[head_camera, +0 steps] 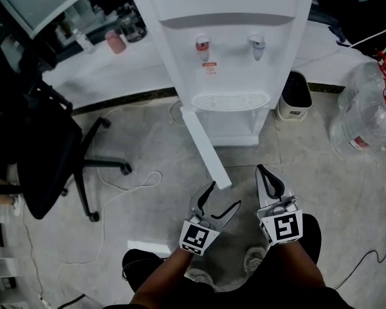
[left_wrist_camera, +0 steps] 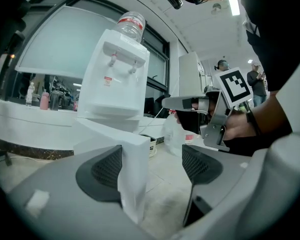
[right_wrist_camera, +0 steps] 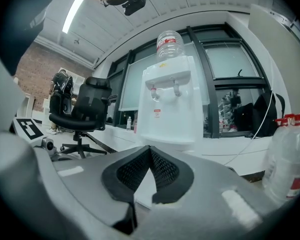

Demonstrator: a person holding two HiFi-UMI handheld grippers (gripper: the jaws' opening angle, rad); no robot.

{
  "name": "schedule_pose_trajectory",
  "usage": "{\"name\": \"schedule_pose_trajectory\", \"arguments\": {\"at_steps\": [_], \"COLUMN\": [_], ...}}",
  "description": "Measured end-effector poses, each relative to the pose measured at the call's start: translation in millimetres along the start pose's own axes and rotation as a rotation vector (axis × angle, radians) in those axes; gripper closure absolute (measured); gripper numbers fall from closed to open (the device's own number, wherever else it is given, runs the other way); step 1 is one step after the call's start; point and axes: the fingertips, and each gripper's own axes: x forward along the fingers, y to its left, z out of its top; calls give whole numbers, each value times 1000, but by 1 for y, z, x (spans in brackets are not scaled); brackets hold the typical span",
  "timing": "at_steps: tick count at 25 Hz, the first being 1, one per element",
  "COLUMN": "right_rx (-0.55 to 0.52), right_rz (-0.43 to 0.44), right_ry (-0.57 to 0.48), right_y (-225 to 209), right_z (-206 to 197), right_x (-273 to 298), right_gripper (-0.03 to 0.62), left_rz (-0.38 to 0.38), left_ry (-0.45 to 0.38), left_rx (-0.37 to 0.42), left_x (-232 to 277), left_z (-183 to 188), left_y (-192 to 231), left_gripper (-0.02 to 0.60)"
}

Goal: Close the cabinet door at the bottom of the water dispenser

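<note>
All views are facing the dispenser (head_camera: 228, 56).
Head view is looking steeply down; both gripper views are looking level from low nearby, sharing its front.

Grey concrete floor (head_camera: 309, 172), black office chair (head_camera: 38, 159), large windows (right_wrist_camera: 230, 59) (strip light (right_wrist_camera: 72, 14) overhead)

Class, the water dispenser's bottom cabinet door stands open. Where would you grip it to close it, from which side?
Probably the free edge of the cabinet door, farthest from the hinge, approached head-on from the front. It juts edge-on as a thin slab, so the open left gripper can straddle it.
</note>
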Motion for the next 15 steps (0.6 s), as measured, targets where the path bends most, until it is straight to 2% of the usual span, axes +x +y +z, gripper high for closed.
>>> {"name": "schedule_pose_trajectory", "arguments": {"at_steps": [8, 15], "right_rx": [46, 86], "right_rz": [-39, -83], "right_ry": [-31, -27], "right_y": [-21, -43], "right_z": [6, -3], "right_x": [-4, -7], "right_gripper": [591, 591], "left_rz": [-53, -84], "left_ry": [20, -12], "left_rx": [29, 47], "left_x": [24, 42], "left_z": [2, 5], "left_y": [-12, -19], "left_gripper": [186, 186]}}
